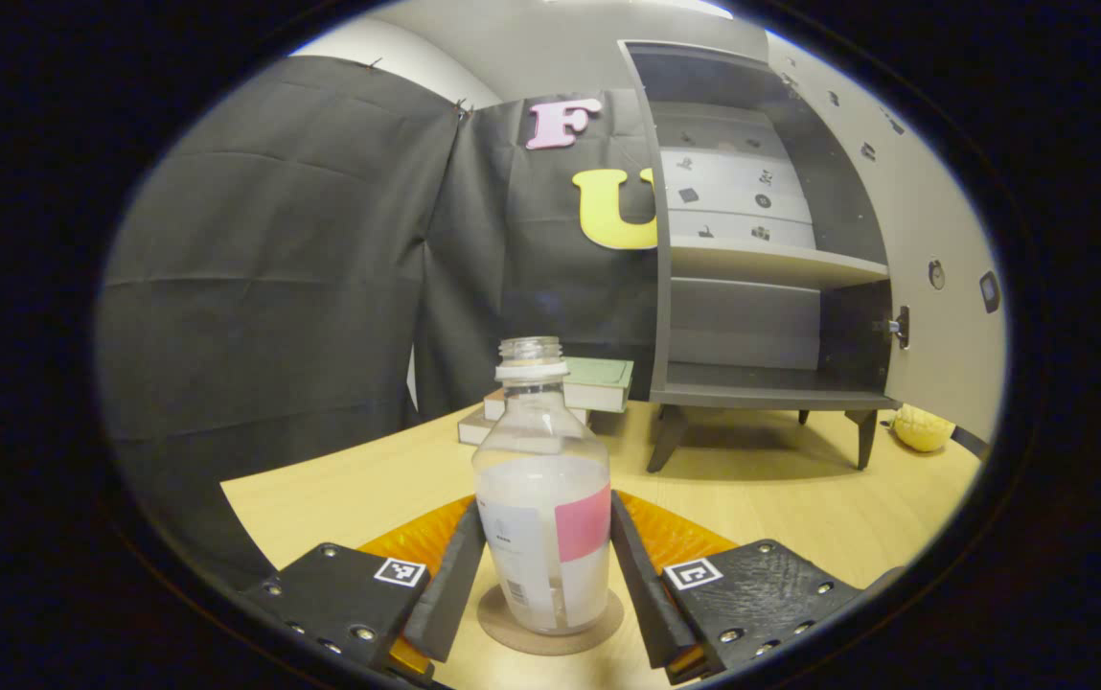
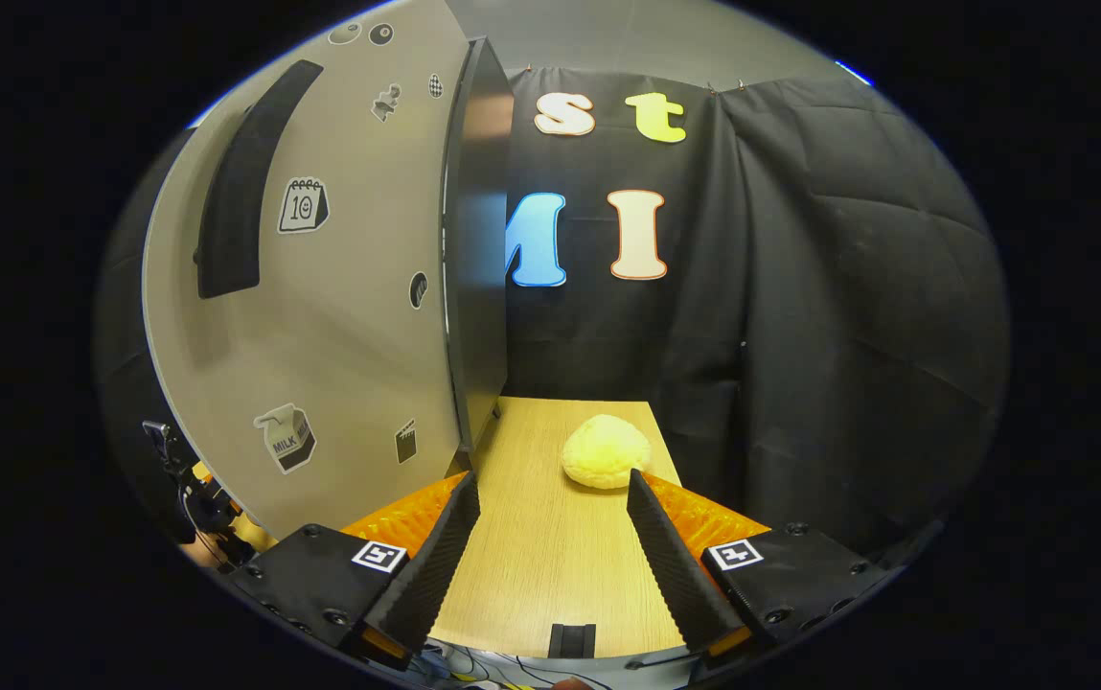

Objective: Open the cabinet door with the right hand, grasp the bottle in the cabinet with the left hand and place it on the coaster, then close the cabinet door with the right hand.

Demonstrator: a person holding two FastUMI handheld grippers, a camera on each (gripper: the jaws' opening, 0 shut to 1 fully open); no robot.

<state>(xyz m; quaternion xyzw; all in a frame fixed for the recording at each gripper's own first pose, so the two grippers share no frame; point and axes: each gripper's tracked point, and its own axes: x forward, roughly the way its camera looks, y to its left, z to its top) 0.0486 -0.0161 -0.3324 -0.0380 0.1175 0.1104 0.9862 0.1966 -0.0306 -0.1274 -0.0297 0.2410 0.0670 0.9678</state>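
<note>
Bottle (image 1: pixel 542 498) seen upright on coaster (image 1: pixel 550 625), between parted left gripper (image 1: pixel 546 556) fingers, contact indiscernible; uncapped, clear, pink-labelled. Right gripper (image 2: pixel 550 541) open, empty; cabinet door (image 2: pixel 320 287) at 10 o'clock.

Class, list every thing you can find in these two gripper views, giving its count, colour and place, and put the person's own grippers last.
Bottle: one, clear with a pink and white label, no cap, standing on the coaster between the left gripper's fingers.
Coaster: one, brown, round, on the table under the bottle.
Table: one, light wood.
Cabinet: one, grey, on short legs on the table, shelves bare.
Cabinet door: one, beige with stickers and a dark handle, swung open.
Books: a small stack, the top one green, left of the cabinet.
Yellow soft object: one, on the table past the door's edge.
Left gripper: one, open, fingers either side of the bottle with gaps.
Right gripper: one, open, holding nothing.
</note>
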